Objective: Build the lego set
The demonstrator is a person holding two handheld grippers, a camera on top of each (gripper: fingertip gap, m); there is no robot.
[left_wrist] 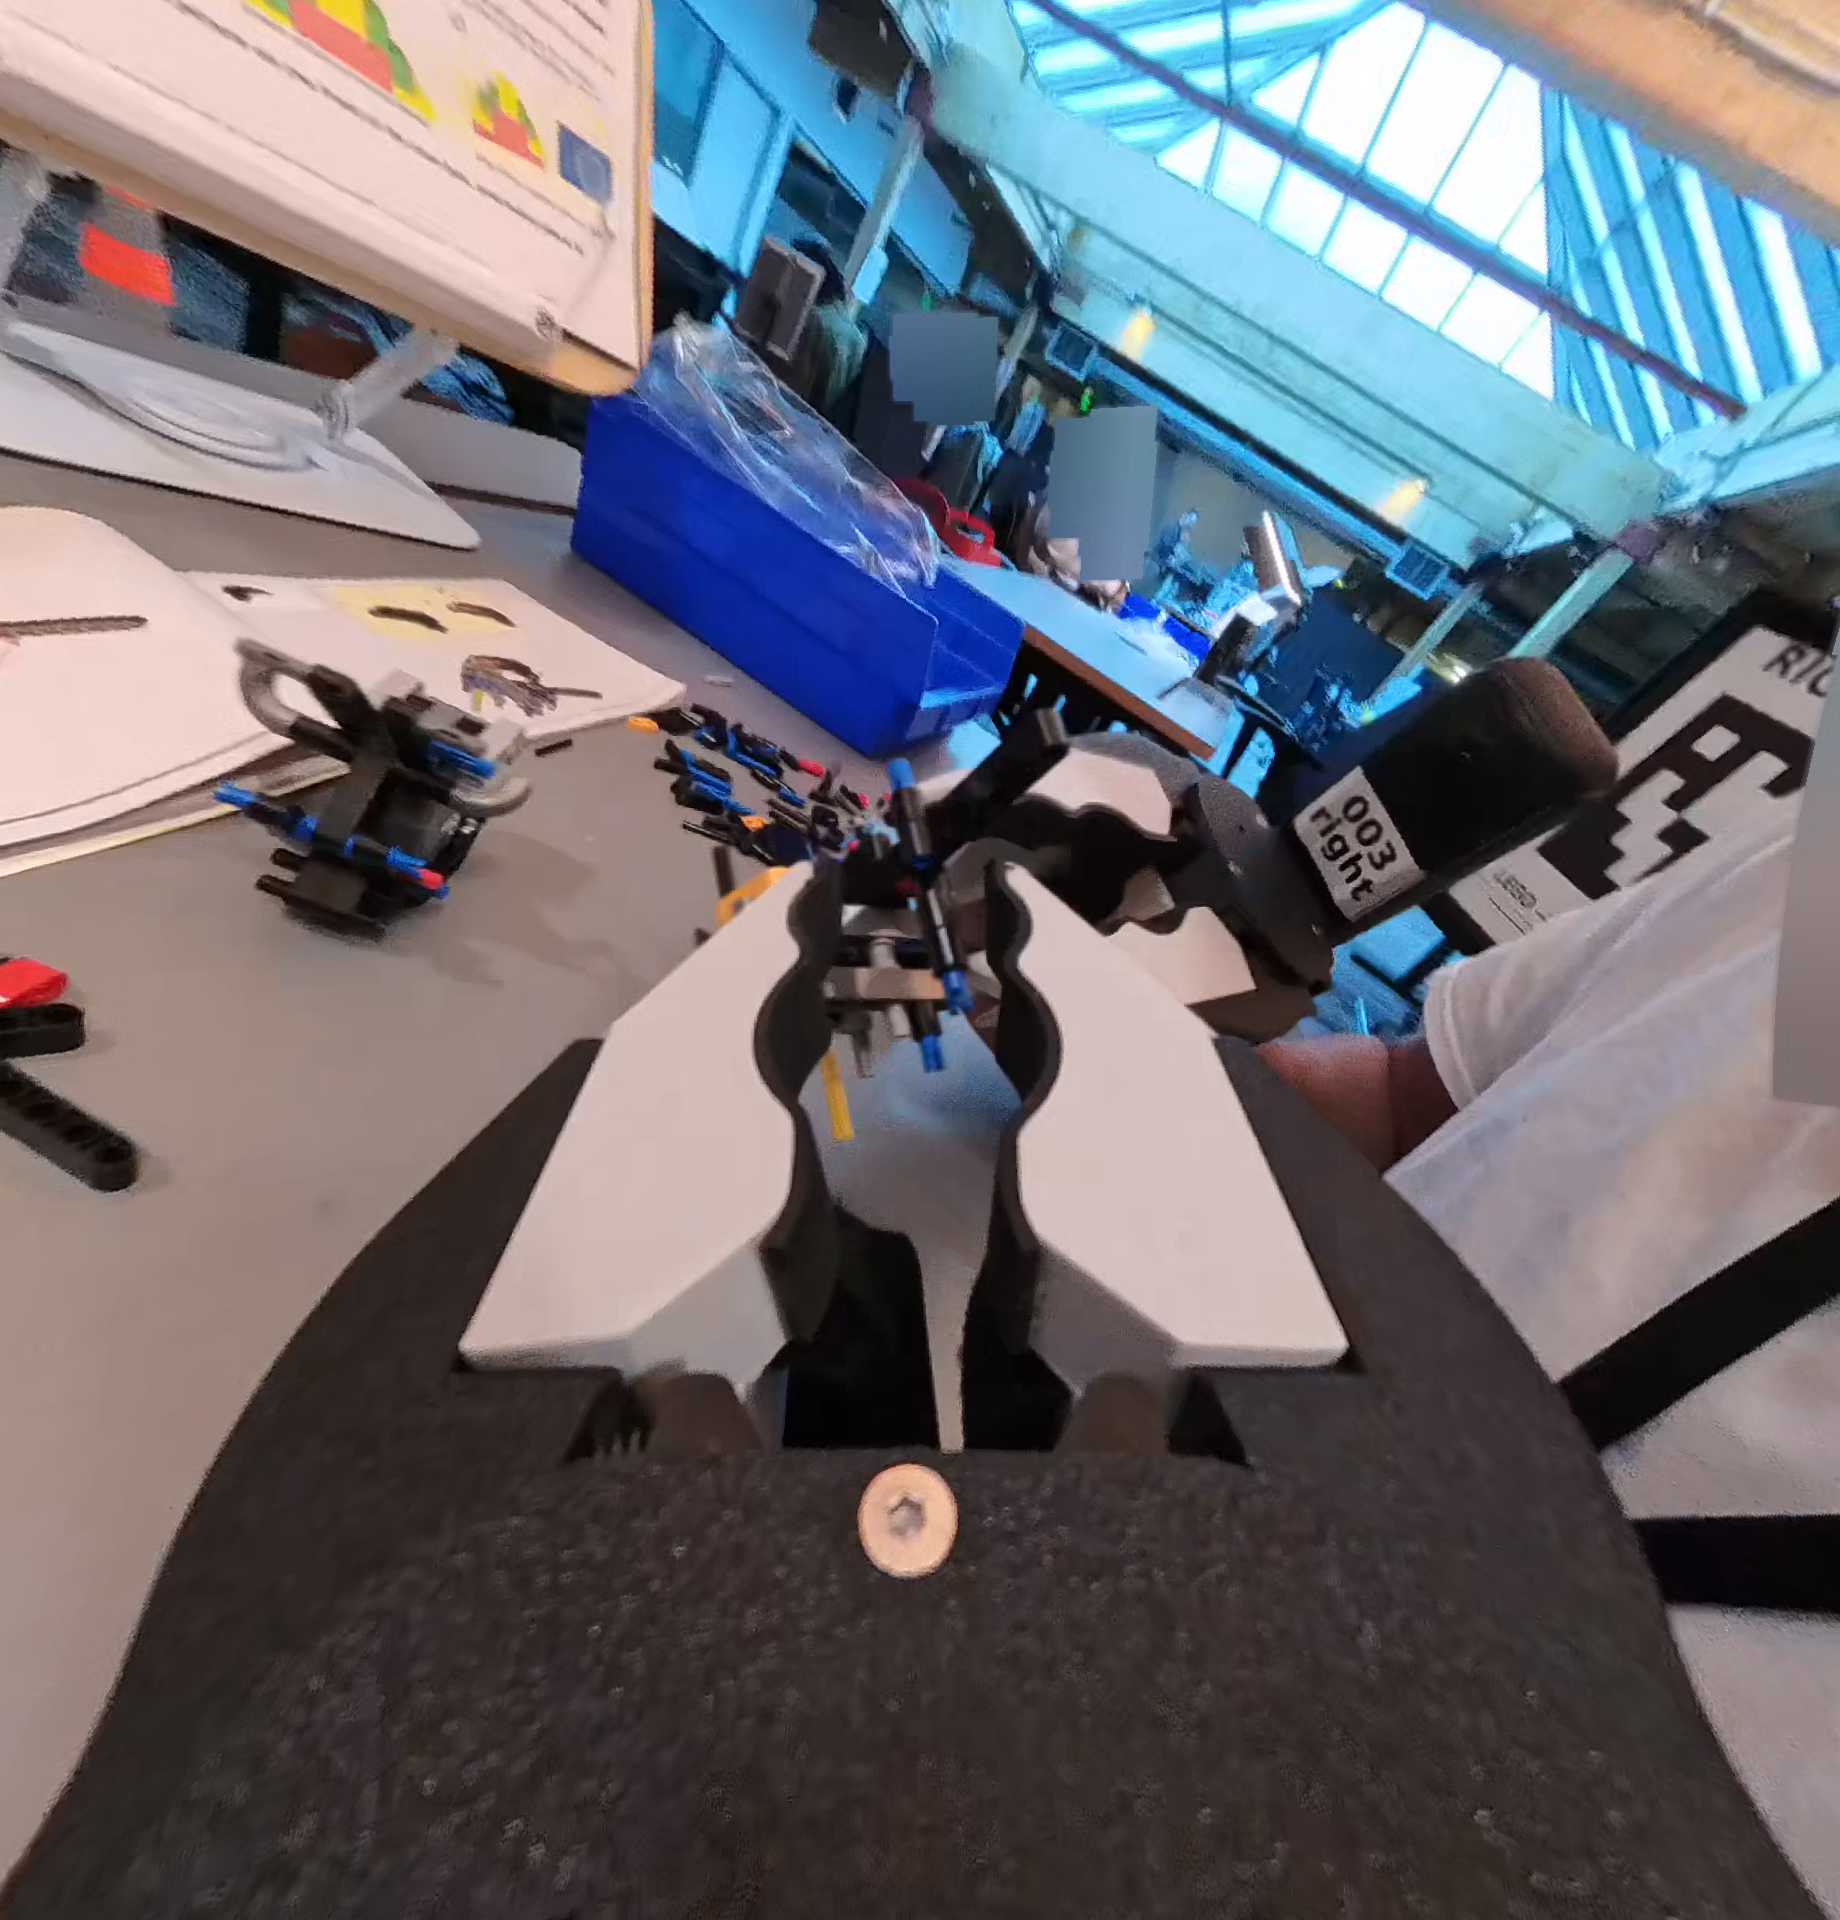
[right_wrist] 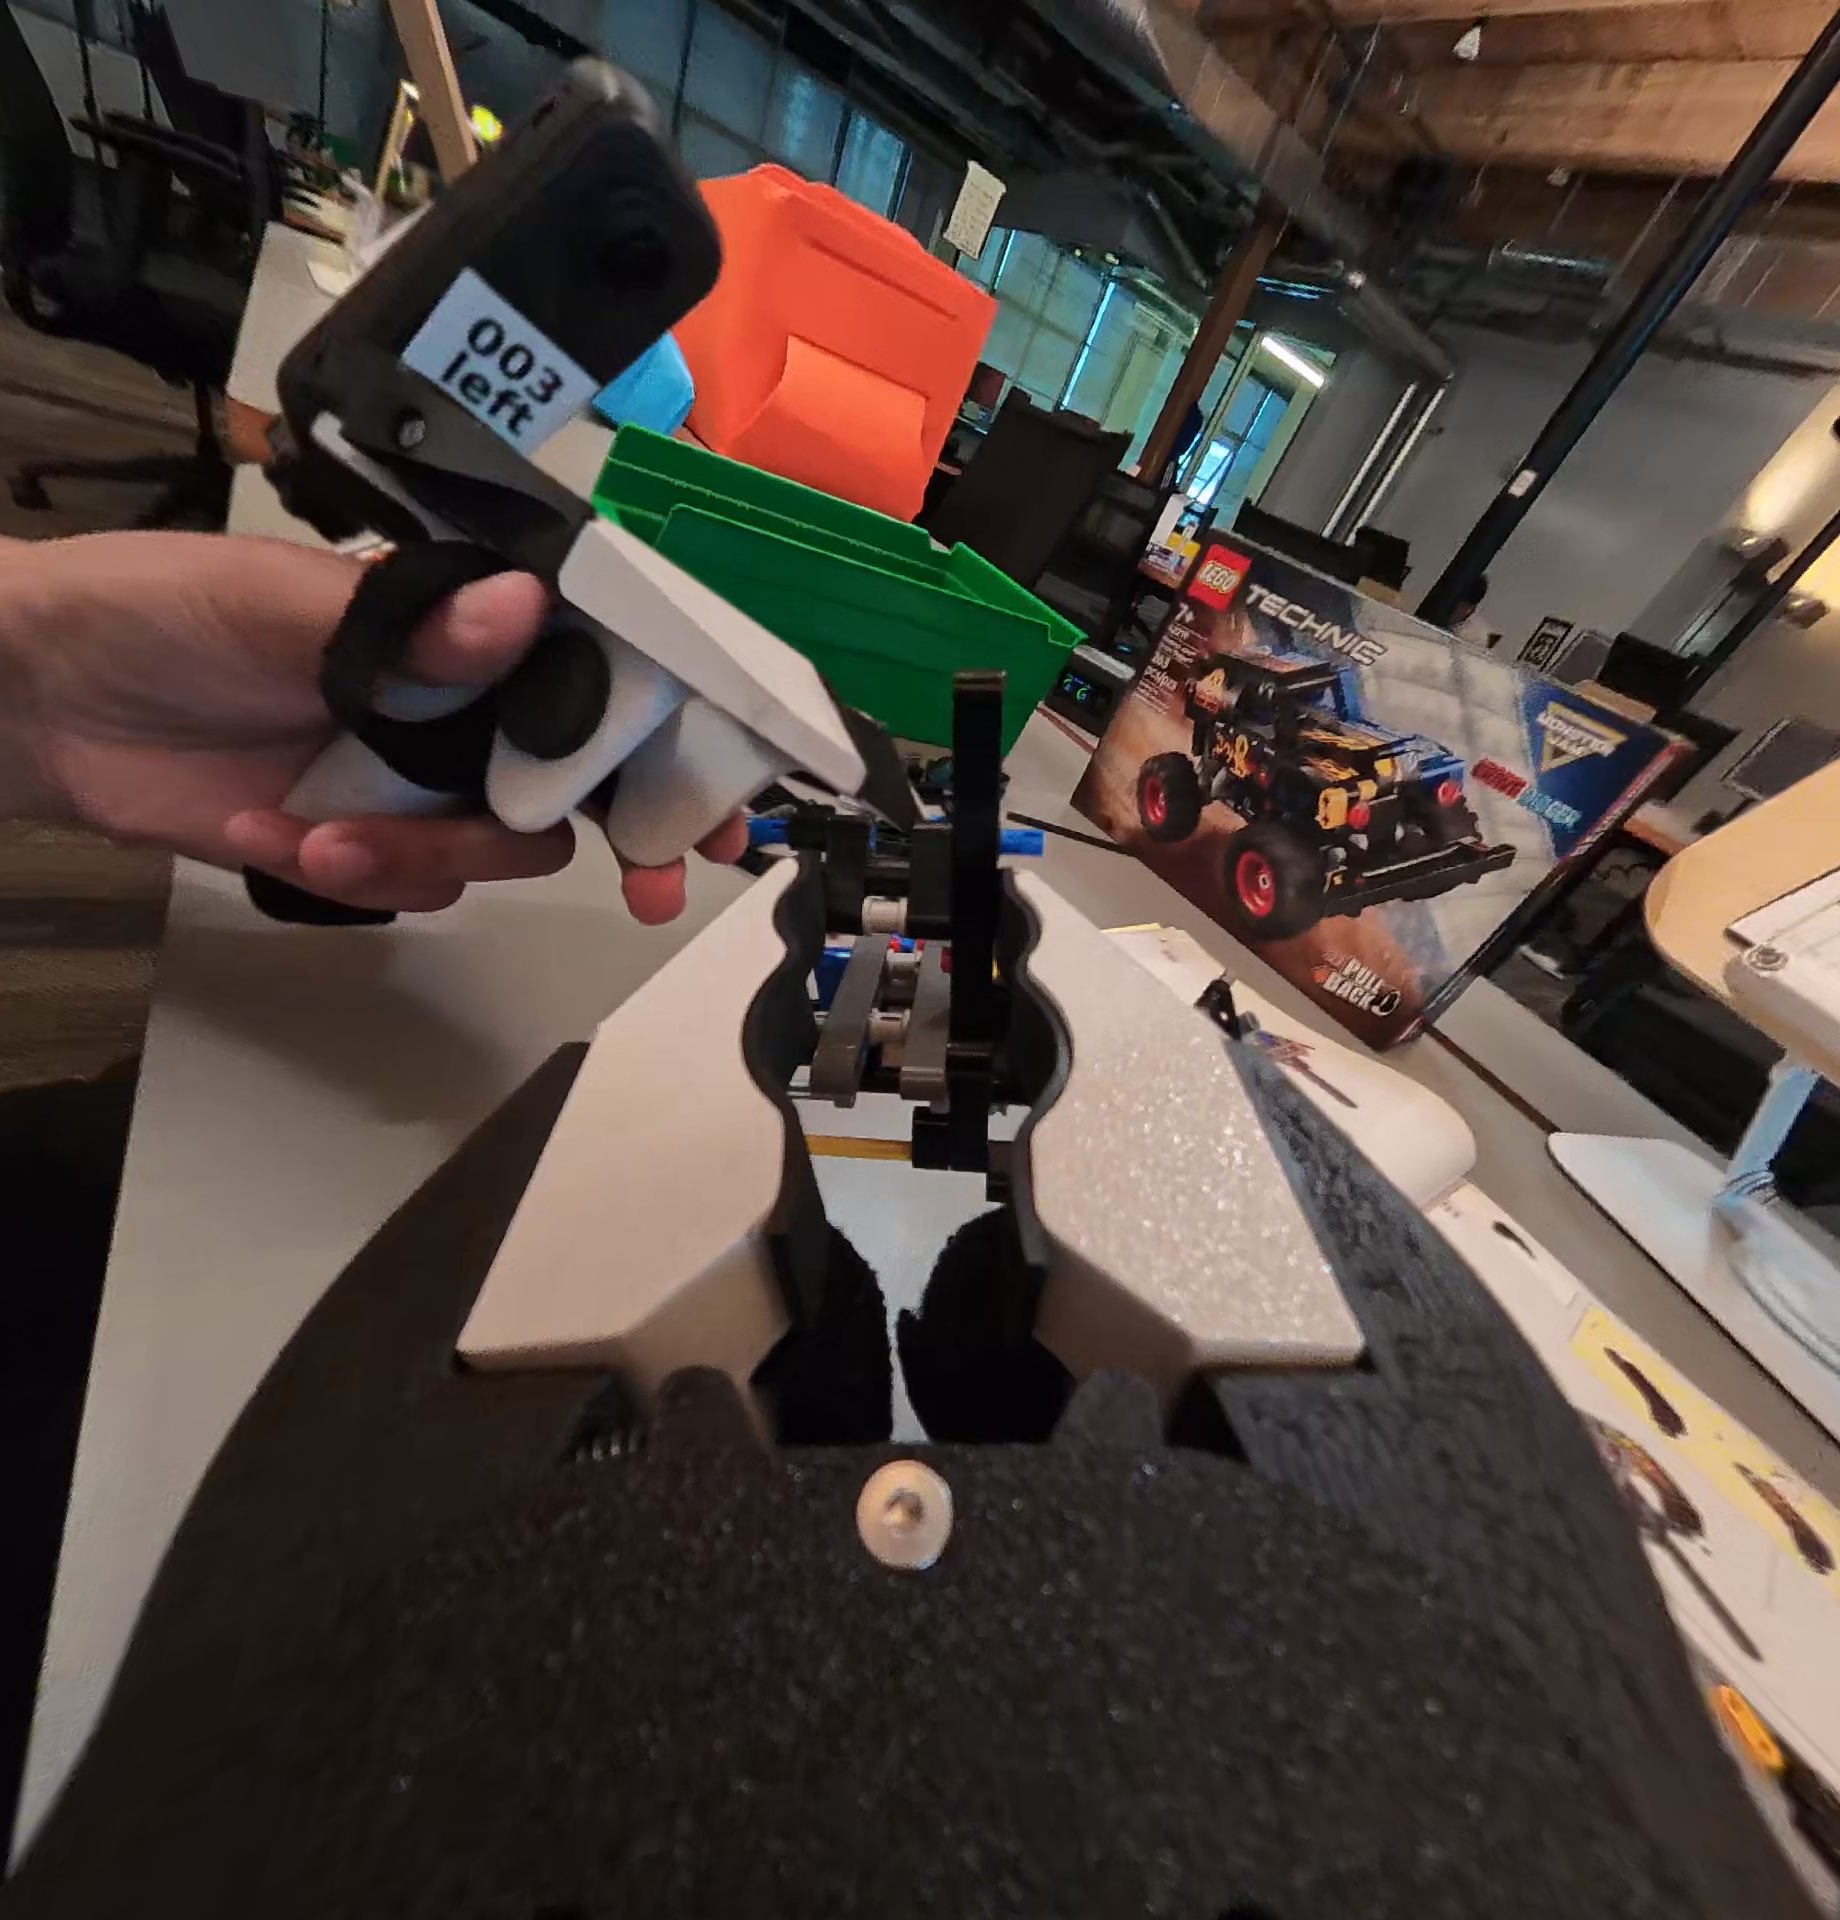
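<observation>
Two pairs of tongs are met over the grey worktop (left_wrist: 303,1091) on one small lego assembly (right_wrist: 900,987), which is held clear of the surface. In the right wrist view, the right tongs (right_wrist: 900,997) are pinched on the assembly's grey beams and black upright beam (right_wrist: 973,831), its blue pins showing at the far end. The left tongs (left_wrist: 900,977) are seen in the left wrist view closed around the same assembly from the other side, with a black axle carrying blue pins (left_wrist: 931,914) between the pads. A hand (right_wrist: 168,717) is seen gripping the left tool's handle.

On the worktop to the left, a second black-and-grey sub-assembly (left_wrist: 376,779) is set beside an open instruction booklet (left_wrist: 116,675). Loose small parts (left_wrist: 750,779) are scattered near a blue bin (left_wrist: 781,582). Black beams (left_wrist: 33,1091) and a red piece (left_wrist: 12,982) lie at the left edge. A green bin (right_wrist: 843,582), an orange bin (right_wrist: 833,343) and the lego box (right_wrist: 1342,769) stand farther off.
</observation>
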